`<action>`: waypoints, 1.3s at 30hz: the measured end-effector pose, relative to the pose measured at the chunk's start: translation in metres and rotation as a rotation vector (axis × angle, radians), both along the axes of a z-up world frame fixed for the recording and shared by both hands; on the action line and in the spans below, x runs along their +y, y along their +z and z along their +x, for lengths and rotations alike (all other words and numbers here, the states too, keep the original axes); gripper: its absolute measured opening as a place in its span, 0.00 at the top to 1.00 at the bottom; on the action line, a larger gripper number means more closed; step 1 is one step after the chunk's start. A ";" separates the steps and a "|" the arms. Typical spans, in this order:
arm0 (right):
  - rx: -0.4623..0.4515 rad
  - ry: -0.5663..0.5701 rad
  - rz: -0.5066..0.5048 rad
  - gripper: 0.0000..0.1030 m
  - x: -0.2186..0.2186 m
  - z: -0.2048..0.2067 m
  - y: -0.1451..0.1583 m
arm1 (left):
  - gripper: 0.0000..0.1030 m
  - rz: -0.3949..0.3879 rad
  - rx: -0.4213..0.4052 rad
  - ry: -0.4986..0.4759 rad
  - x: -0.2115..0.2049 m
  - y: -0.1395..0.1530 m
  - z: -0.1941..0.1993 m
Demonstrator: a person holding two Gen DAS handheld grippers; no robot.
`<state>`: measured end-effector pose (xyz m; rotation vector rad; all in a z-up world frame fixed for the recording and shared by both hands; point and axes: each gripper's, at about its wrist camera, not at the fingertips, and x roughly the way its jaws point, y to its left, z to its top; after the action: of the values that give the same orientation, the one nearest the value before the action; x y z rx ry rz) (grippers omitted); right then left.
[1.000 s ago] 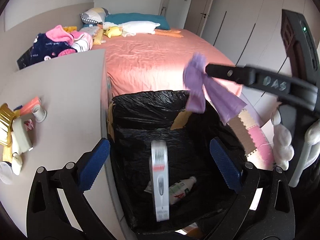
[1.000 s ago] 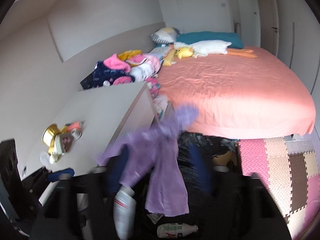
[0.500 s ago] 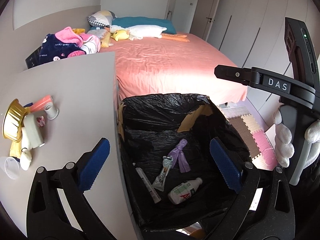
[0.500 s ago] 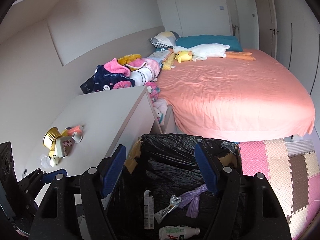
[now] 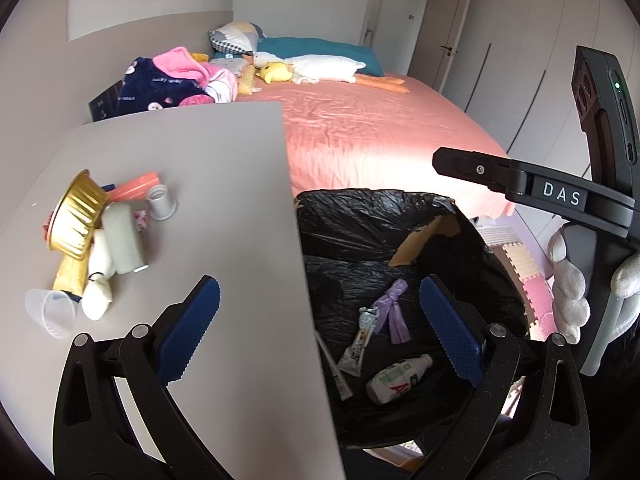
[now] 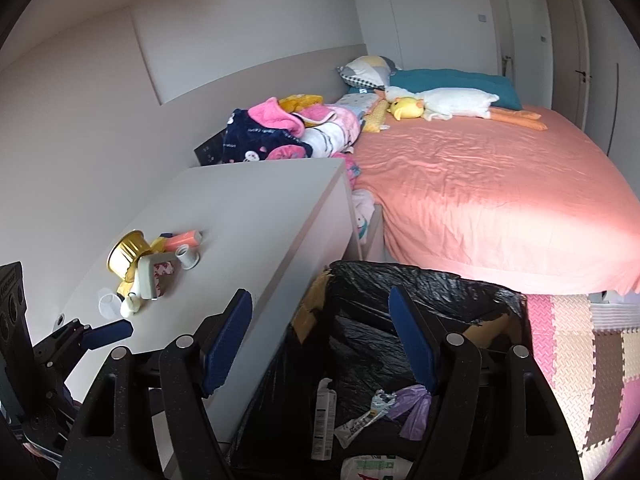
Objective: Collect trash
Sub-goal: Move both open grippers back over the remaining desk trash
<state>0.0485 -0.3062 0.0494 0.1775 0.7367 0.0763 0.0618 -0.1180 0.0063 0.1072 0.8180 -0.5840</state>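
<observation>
Your right view cuts the white bottle (image 6: pixel 370 469) off at its bottom edge, your fingers (image 6: pixel 412 340) cover part of the purple bag (image 6: pixel 414 410), and the print on the wrapper (image 5: pixel 358 346) in the bin (image 5: pixel 376 220) is too small to read.

Left gripper (image 5: pixel 320 330): jaws wide — nothing between.
Bin (image 5: pixel 360 216): 4 o'clock — purple bag (image 5: pixel 394 312), wrapper (image 5: pixel 362 342), bottle (image 5: pixel 396 378) inside.
Desk (image 5: pixel 224 184): 9 o'clock — clutter.
</observation>
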 end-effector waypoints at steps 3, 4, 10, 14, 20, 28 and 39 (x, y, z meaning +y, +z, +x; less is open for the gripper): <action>-0.004 0.032 -0.002 0.31 0.013 0.004 -0.002 | 0.06 0.003 -0.006 0.027 0.014 0.001 0.003; -0.002 0.041 -0.003 0.31 0.017 0.006 -0.003 | 0.06 0.002 -0.004 0.034 0.018 0.000 0.004; 0.016 0.086 -0.004 0.31 0.041 0.019 -0.010 | 0.06 0.006 0.000 0.081 0.044 -0.002 0.010; 0.028 0.112 -0.010 0.31 0.056 0.029 -0.015 | 0.06 0.013 -0.002 0.105 0.059 -0.003 0.013; 0.057 0.156 -0.018 0.31 0.079 0.044 -0.025 | 0.06 0.035 -0.010 0.143 0.082 -0.004 0.017; 0.093 0.200 -0.019 0.31 0.107 0.066 -0.038 | 0.06 0.036 0.000 0.202 0.112 -0.008 0.027; 0.086 0.239 -0.048 0.31 0.141 0.098 -0.050 | 0.06 0.028 -0.007 0.292 0.154 -0.012 0.042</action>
<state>0.1465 -0.1656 -0.0003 0.0463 0.8424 0.2799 0.1040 0.0356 -0.0060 0.0145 0.8175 -0.2971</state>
